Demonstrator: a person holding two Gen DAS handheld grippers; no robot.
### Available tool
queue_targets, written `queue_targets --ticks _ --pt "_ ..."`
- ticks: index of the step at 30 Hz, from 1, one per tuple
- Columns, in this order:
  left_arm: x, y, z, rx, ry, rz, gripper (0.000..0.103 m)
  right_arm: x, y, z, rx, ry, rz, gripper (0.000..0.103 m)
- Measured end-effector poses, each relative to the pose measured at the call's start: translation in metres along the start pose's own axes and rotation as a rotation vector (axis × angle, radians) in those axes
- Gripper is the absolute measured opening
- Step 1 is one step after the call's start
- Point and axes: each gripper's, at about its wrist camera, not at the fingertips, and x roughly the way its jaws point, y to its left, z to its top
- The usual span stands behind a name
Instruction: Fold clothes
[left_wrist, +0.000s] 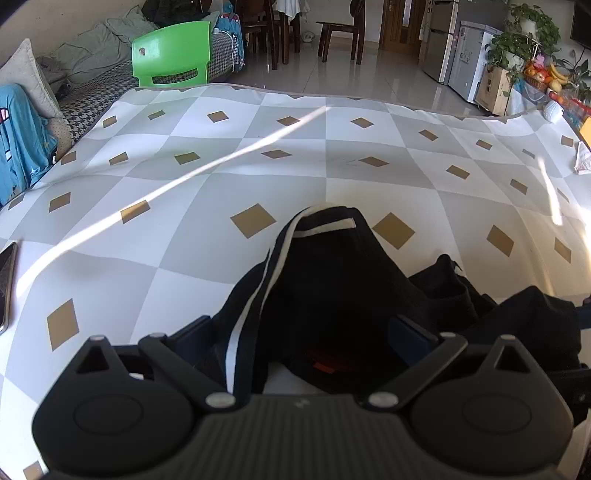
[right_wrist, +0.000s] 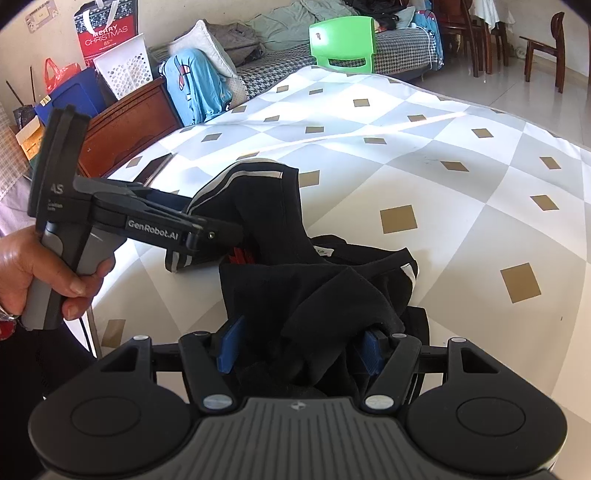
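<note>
No folds done: black garment (right_wrist: 321, 280) lies bunched on surface (left_wrist: 295, 155); left hand-held gripper (left_wrist: 310, 332) spread, right hand-held gripper (right_wrist: 301, 350) seemingly pinching cloth.

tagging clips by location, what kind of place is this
Most likely a home living and dining room: a sofa piled with laundry, wooden dining chairs, a fridge, and a checked cloth-covered table as work surface.

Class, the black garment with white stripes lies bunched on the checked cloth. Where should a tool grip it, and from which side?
Probably the raised striped cuff end of the black garment, approached from above: it stands up, a clear edge, apart from the bunched middle.
</note>
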Motion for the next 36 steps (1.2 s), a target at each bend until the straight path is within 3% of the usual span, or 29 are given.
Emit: queue_targets --ticks 7,13,19,21,24,26,29,32,36 --pt "-0.001 -0.011 0.004 0.070 -0.005 0.002 0.103 0.007 0.003 -0.002 -0.025 0.026 0.006 0.064" --pt "-0.018 -0.009 0.007 0.232 -0.067 0.034 0.103 0.006 0.002 -0.003 -0.026 0.031 0.011 0.064" --pt "-0.006 0.004 -0.013 0.243 -0.015 0.051 0.103 0.007 0.004 -0.003 -0.032 0.037 0.011 0.064" --pt "-0.003 0.008 -0.017 0.242 -0.033 0.076 0.101 0.008 0.007 -0.002 -0.039 0.039 0.011 0.064" --pt "0.003 0.013 -0.017 0.199 -0.038 0.088 0.073 0.009 0.008 -0.002 -0.047 0.041 0.005 0.064" --pt "0.008 0.017 -0.017 0.172 -0.023 0.096 0.043 0.008 0.008 -0.002 -0.051 0.042 -0.001 0.064" --pt "0.012 0.016 -0.019 0.177 -0.018 0.106 0.033 0.008 0.008 -0.002 -0.058 0.043 -0.011 0.064" --pt "0.005 0.013 -0.018 0.168 -0.067 0.112 0.024 0.005 0.008 -0.001 -0.071 0.034 -0.026 0.063" --pt "-0.009 0.025 -0.007 0.030 -0.110 0.068 0.020 -0.016 0.000 0.006 -0.050 -0.023 -0.024 0.063"
